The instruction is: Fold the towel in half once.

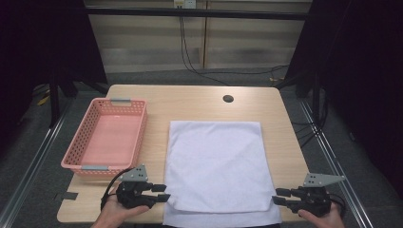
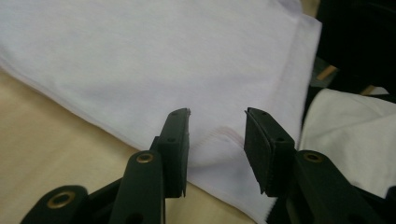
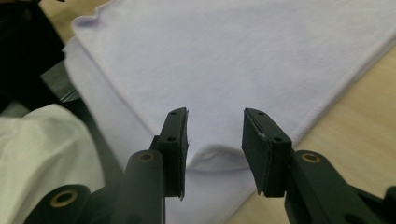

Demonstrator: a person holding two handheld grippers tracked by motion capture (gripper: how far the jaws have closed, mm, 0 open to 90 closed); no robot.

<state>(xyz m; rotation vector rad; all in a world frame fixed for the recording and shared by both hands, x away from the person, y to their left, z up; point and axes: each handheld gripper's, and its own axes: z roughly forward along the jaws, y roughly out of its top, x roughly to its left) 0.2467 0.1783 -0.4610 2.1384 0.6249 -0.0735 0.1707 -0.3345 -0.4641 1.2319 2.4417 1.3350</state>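
the white towel (image 1: 216,164) lies folded at the desk's (image 1: 190,99) near middle, each tool, left tool (image 1: 160,192) and right tool (image 1: 277,195), gaping wide at a near corner. pinch one layer only and the fold could slip apart.

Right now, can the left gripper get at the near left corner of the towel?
Probably yes. The left gripper is open with its jaws pointing at the towel corner, and in the left gripper view the folded edge lies right between the jaws with nothing in the way.
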